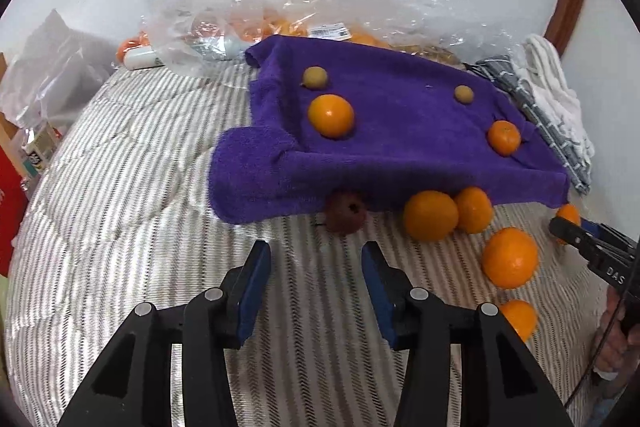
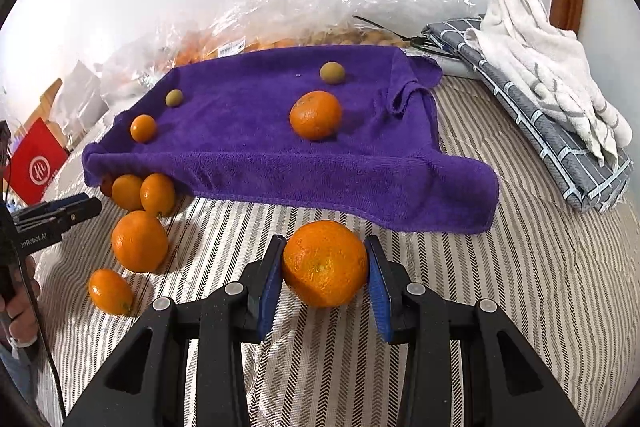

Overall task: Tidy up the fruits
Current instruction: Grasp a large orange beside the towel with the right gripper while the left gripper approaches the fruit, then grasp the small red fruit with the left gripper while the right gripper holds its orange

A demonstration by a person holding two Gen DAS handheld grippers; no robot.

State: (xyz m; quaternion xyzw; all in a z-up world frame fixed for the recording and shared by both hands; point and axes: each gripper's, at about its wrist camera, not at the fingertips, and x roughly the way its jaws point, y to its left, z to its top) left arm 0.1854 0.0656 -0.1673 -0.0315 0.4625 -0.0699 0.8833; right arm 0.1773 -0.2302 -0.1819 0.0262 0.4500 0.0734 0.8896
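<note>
My right gripper [image 2: 325, 261] has its blue pads [image 2: 267, 287] closed against both sides of a large mandarin [image 2: 325, 263], pinching it just above the striped bedcover [image 2: 500, 287], near the front edge of the purple towel [image 2: 256, 151]. My left gripper [image 1: 316, 267] hangs over the same bedcover [image 1: 120, 227] with its fingers [image 1: 256, 275] spread apart and nothing between them; it points toward a dark reddish-brown fruit [image 1: 346, 213] that sits half tucked under the towel's [image 1: 400, 131] front hem.

On the towel, seen from the left wrist, lie an orange [image 1: 331, 115], a smaller mandarin [image 1: 504, 137] and two small olive-brown fruits [image 1: 315, 77] [image 1: 464, 94], all apart from one another. In front of the towel, two oranges [image 1: 430, 215] [image 1: 474, 209] touch each other at the hem, another [image 1: 509, 257] rests near them on the cover, and one more [image 1: 518, 319] shows beside my left gripper's right arm. The tip of my right gripper [image 1: 568, 233] enters at the right edge of that view, with a bit of orange fruit showing behind it.

Behind the towel, a crumpled clear plastic bag [image 2: 320, 11] holds more orange fruit against the white wall. To the right, a white towel [image 2: 540, 55] lies heaped on a folded grey patterned cloth [image 2: 560, 155]. A red box [image 2: 38, 167] stands at the far left of the right wrist view.
</note>
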